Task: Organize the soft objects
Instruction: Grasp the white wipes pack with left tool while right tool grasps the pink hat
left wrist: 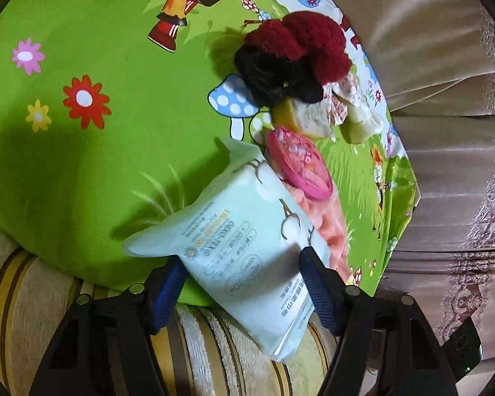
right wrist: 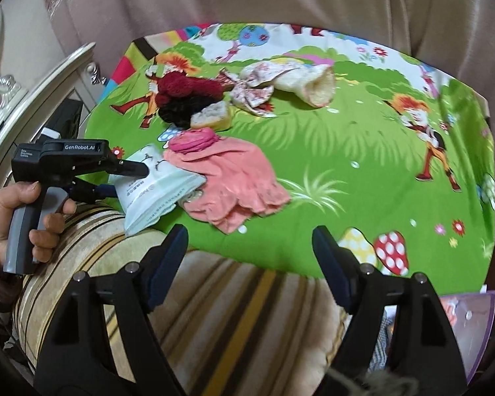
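Note:
A pale blue tissue pack (left wrist: 247, 231) lies tilted at the near edge of the green cartoon mat (left wrist: 82, 165), half over a striped cushion (left wrist: 214, 346). My left gripper (left wrist: 241, 260) is shut on its sides. In the right wrist view a person's hand (right wrist: 3, 217) holds the left gripper (right wrist: 125, 181) on the tissue pack (right wrist: 155, 188). Beyond the pack lie a salmon cloth (right wrist: 237, 184), a pink floral pouch (right wrist: 194, 140), a dark red and black fluffy piece (right wrist: 188, 89), a foam chunk (right wrist: 211, 115) and a floral cloth (right wrist: 250, 95). My right gripper (right wrist: 247, 241) is open and holds nothing, above the mat's near edge.
A cream soft tube (right wrist: 313, 85) lies at the back of the mat (right wrist: 346, 151). A beige curtain (left wrist: 445, 132) hangs behind. White carved furniture (right wrist: 33, 76) stands at the left. A purple translucent sheet (right wrist: 472, 313) shows at the lower right, beside the striped cushion (right wrist: 231, 297).

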`<state>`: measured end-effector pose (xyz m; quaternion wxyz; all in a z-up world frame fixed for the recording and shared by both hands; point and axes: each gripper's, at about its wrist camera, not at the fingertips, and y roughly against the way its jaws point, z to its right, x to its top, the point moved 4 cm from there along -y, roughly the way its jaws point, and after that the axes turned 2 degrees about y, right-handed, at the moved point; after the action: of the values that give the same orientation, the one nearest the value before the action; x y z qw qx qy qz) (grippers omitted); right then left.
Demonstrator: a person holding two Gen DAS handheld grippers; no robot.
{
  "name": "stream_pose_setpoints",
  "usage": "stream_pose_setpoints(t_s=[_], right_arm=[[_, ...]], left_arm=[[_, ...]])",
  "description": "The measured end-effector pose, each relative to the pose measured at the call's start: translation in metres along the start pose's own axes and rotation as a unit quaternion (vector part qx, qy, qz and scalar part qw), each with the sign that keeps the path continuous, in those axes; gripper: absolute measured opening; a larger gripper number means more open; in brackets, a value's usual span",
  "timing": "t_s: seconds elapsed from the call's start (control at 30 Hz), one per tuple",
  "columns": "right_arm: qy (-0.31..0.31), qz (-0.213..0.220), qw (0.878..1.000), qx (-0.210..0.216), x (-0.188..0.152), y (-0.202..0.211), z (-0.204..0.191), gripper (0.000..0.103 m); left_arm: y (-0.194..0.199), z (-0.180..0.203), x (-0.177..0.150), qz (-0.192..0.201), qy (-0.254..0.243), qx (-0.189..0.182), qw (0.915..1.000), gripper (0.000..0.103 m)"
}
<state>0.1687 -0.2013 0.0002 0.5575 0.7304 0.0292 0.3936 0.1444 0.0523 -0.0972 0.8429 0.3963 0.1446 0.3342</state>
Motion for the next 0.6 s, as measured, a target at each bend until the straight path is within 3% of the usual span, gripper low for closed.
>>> stream_pose_setpoints(t_s=[0.27, 0.6], right_arm=[[0.037, -0.034, 0.999, 0.016, 0.016, -0.038, -0.026, 0.081], [0.044, -0.057, 0.997, 0.019, 0.027, -0.062, -0.031, 0.081]], left_arm=[[0.018, 0.003, 0.006, 0.027, -0.011, -0.037, 0.9989, 0.042], [0.055, 0.005, 0.018, 0.092, -0.031, -0.021, 0.9950, 0.037]])
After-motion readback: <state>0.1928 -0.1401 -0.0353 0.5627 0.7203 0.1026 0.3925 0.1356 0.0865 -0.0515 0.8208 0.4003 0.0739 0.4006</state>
